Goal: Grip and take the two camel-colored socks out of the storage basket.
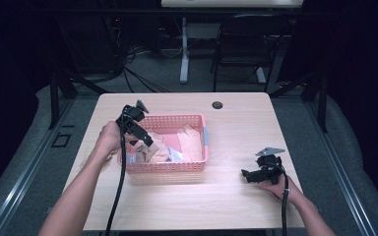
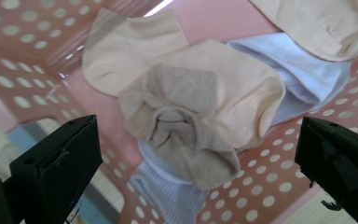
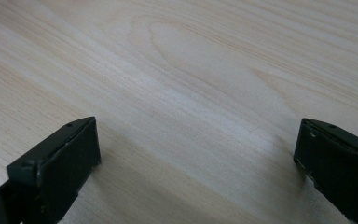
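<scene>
The basket walls hem the heaped socks; open table apparently surrounds the right tongs.

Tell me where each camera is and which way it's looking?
High view: sits above the person's side, looking forward and down at the light wooden table; both forearms, left gripper and right gripper show.
Left gripper view: rides the left gripper, looking down into the pink perforated plastic basket at a bundled beige sock; its two black jaws stand wide apart.
Right gripper view: rides the right gripper, facing bare table wood; its jaws stand wide apart.
Shared: high and left gripper views both show the basket and socks.
</scene>
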A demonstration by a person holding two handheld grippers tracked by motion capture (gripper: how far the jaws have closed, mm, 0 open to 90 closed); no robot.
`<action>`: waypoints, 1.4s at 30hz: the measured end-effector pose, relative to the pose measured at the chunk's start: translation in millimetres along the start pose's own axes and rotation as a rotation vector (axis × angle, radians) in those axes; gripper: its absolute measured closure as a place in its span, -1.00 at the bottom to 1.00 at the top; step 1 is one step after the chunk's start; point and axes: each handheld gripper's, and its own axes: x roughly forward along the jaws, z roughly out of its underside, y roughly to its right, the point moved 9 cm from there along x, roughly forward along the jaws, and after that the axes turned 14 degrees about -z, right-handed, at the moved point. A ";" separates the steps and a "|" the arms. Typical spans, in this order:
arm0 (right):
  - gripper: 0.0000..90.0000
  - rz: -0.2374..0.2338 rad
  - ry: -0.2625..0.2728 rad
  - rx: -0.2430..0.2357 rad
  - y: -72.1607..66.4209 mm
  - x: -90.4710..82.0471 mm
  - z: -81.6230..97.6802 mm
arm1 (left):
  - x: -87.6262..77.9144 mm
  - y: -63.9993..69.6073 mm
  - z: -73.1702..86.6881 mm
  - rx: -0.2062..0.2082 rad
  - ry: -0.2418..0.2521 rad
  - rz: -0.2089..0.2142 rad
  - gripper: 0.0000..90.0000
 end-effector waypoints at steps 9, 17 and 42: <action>-1.00 0.000 0.000 0.000 0.0 0.0 0.0 | 30.5 13.0 5.1 -0.010 -0.031 0.034 -0.95; -1.00 0.000 0.000 0.000 0.0 0.0 0.0 | 45.6 16.5 10.0 -0.016 -0.053 0.036 -0.72; -1.00 -0.001 0.000 -0.001 0.0 0.0 0.0 | 47.3 10.6 22.0 0.000 -0.095 -0.010 0.74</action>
